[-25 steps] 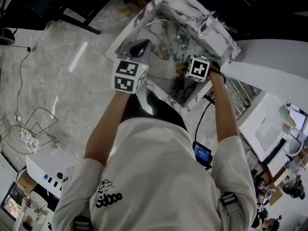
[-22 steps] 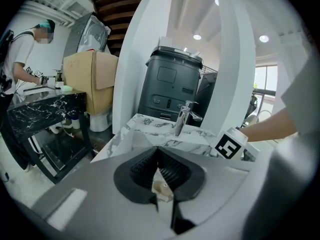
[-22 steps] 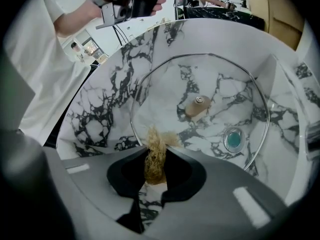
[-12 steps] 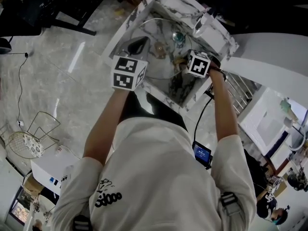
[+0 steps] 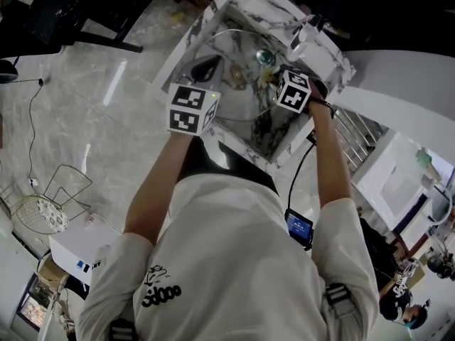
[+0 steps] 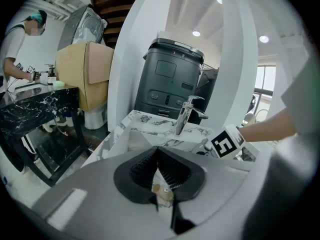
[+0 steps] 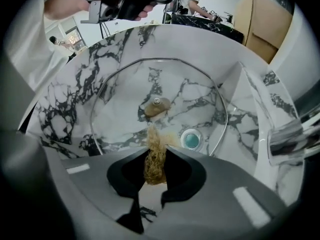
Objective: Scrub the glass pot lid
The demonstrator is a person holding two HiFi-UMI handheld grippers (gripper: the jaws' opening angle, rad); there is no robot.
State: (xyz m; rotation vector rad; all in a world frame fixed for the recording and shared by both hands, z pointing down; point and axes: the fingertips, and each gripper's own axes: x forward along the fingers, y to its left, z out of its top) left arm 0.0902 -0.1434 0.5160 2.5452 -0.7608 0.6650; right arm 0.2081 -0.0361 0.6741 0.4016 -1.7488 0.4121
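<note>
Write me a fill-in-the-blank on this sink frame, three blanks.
1. The right gripper is shut on a fibrous ___.
2. The glass lid rests inside the marble ___.
3. In the head view, the faucet stands nearest the ___ gripper.
Missing words: scrubber; sink; right.

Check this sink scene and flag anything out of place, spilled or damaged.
Nothing stands out. The glass pot lid lies whole inside the marble sink, with no crack or spill showing. The right gripper is shut on the fibrous scrubber, whose loose strands poke toward the lid's knob; that looks like its normal texture.
</note>
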